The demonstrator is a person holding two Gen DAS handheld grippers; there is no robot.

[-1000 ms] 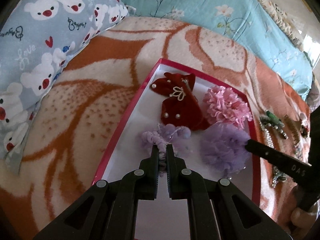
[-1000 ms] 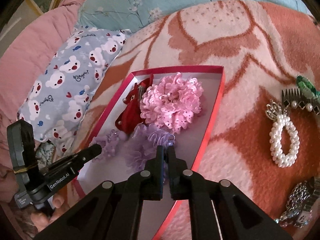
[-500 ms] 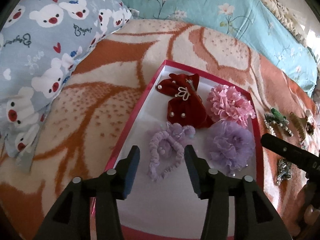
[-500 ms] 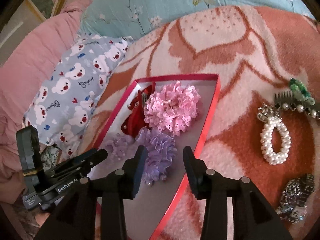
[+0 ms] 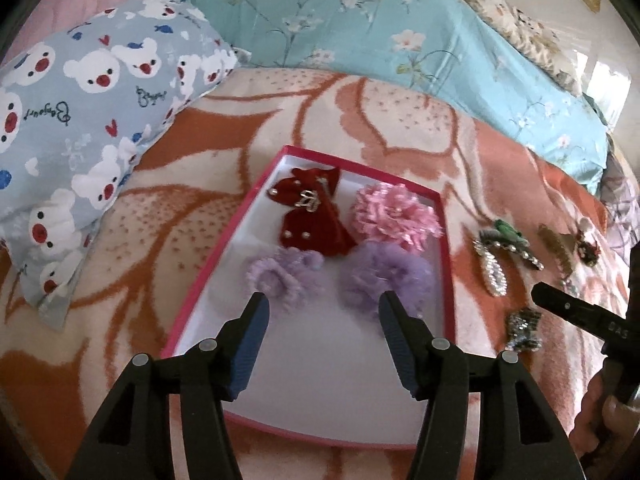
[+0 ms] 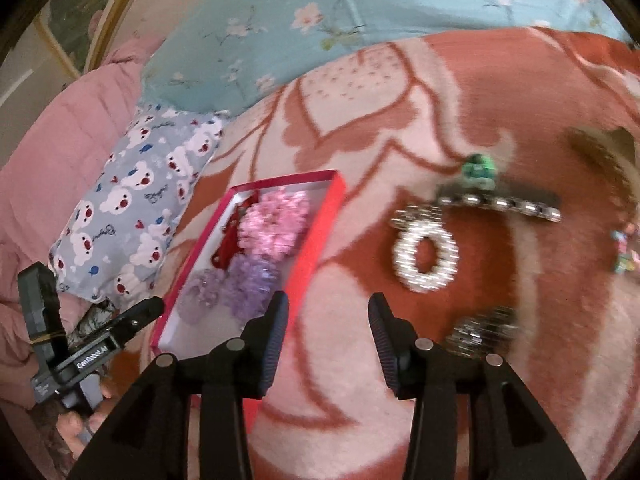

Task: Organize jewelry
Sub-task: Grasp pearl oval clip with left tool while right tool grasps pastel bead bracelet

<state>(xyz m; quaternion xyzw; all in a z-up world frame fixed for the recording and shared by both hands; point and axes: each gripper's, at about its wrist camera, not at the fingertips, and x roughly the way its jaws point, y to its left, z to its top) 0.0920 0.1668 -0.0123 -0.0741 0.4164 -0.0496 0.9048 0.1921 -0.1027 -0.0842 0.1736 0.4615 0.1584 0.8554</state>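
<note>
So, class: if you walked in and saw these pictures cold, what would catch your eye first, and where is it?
Probably the red-rimmed box in the middle of the orange patterned blanket, with a pink flower scrunchie, a dark red velvet bow and two lilac scrunchies inside. Next, the sparkly pieces lying loose on the blanket to its right, such as the pearl ring.

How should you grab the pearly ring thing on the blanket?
Pinch one side of the pearl loop from straight above, one finger in its open middle and one outside. It lies flat on the blanket, so a sideways approach would likely just slide over it.
</note>
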